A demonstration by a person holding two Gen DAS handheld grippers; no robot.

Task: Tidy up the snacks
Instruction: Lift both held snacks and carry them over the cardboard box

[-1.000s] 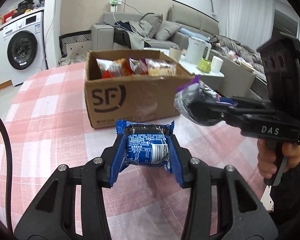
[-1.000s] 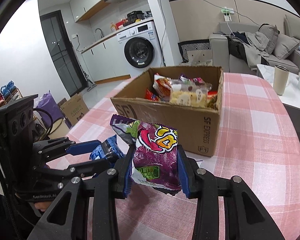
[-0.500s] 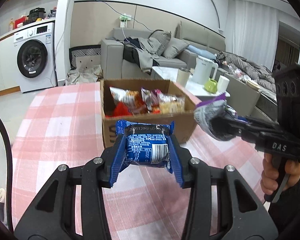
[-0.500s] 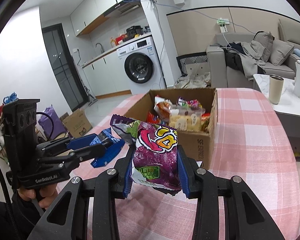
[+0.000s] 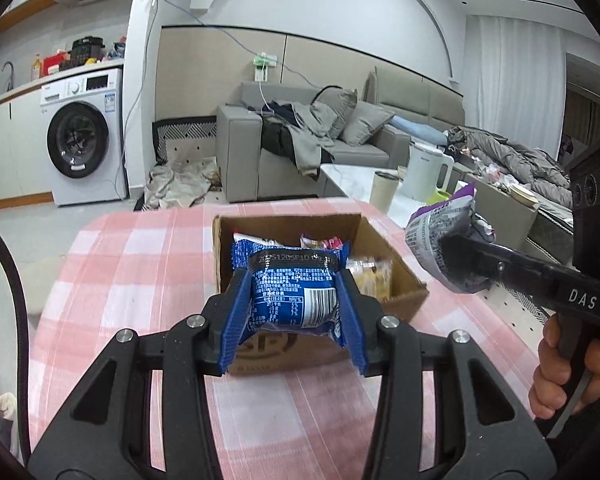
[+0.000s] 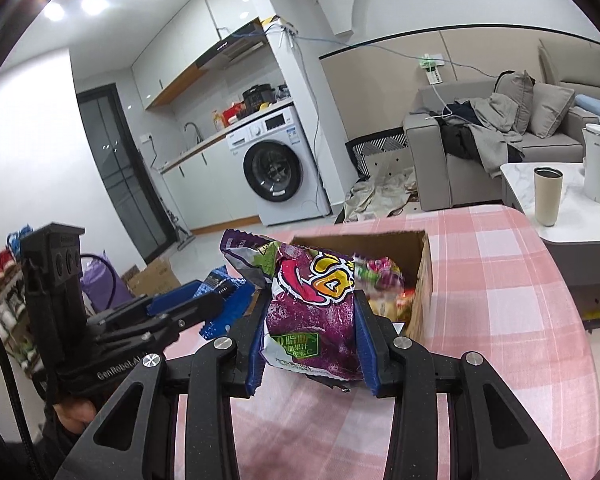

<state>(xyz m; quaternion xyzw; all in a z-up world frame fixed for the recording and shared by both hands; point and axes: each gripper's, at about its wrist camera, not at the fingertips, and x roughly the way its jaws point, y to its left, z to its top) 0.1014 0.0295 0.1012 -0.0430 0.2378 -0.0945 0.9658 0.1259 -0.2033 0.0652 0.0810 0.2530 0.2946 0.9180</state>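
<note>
My left gripper (image 5: 294, 300) is shut on a blue snack packet (image 5: 292, 292) and holds it in the air, in front of and above an open cardboard box (image 5: 400, 268) with several snack bags inside. My right gripper (image 6: 310, 324) is shut on a purple snack bag (image 6: 312, 312), also raised near the box (image 6: 420, 276). In the left wrist view the right gripper (image 5: 472, 256) with the purple bag (image 5: 436, 228) is to the right of the box. In the right wrist view the left gripper (image 6: 220, 300) is to the left.
The box stands on a table with a pink checked cloth (image 5: 132, 264). Beyond it are a sofa (image 5: 300, 152), a washing machine (image 5: 84, 148) and a white side table (image 6: 572, 200) with a cup and kettle.
Both grippers have risen with their snacks. The box now appears lower and farther, seen from above, and its inside shows more.
</note>
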